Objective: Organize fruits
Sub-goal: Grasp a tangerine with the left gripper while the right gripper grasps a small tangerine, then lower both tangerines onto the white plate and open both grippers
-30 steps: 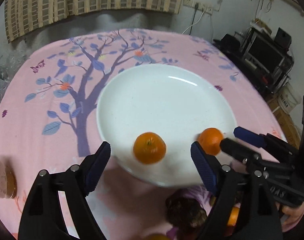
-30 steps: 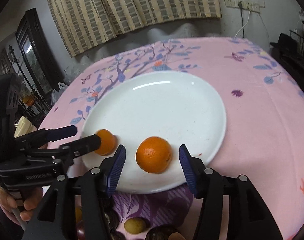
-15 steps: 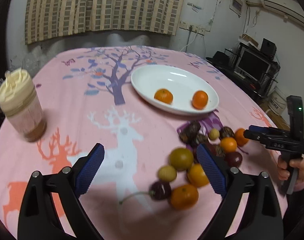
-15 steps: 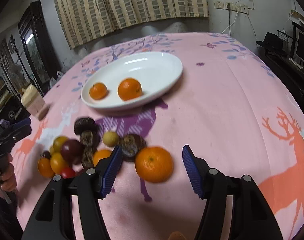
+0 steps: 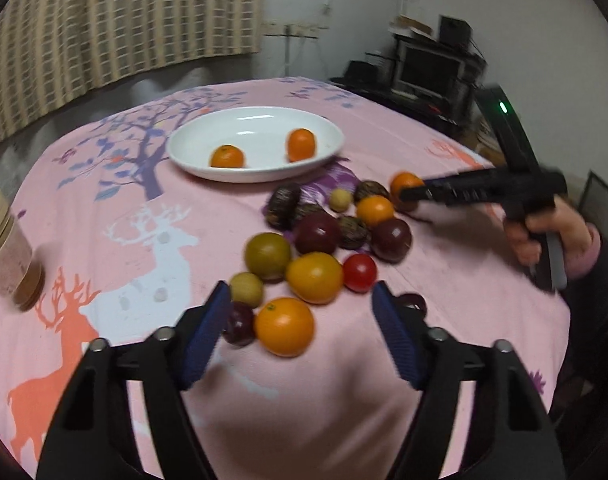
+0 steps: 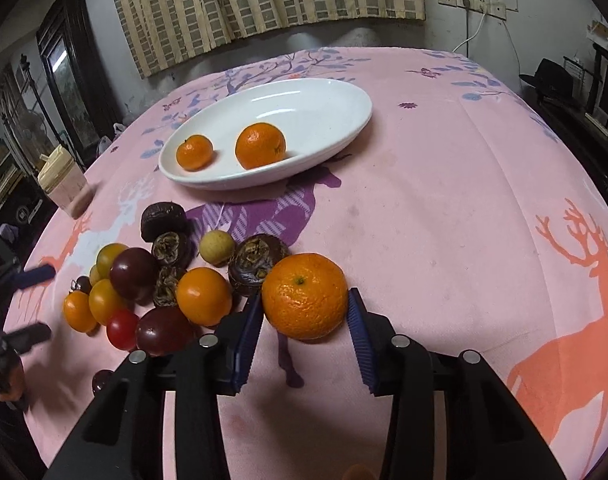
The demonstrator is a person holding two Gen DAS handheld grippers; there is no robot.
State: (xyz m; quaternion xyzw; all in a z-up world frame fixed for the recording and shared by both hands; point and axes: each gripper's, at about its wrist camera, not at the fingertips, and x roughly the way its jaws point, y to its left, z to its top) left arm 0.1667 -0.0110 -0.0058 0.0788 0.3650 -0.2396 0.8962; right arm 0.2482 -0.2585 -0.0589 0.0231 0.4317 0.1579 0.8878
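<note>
Right wrist view: the right tongs [image 6: 304, 312], closing, clasp an orange [image 6: 304, 295]. Left tongs [image 5: 298, 312], also closing, gape around another orange [image 5: 284, 326]. No writing is legible.

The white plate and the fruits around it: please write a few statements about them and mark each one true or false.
1. The white plate holds exactly two oranges. True.
2. The red tomato lies on the plate. False: it lies on the pink tablecloth, among the loose fruits.
3. A jar with a cream lid stands on the tablecloth, apart from the fruits. True.
4. The large mandarin touches the plate. False: it is on the tablecloth, clearly apart from the plate.
</note>
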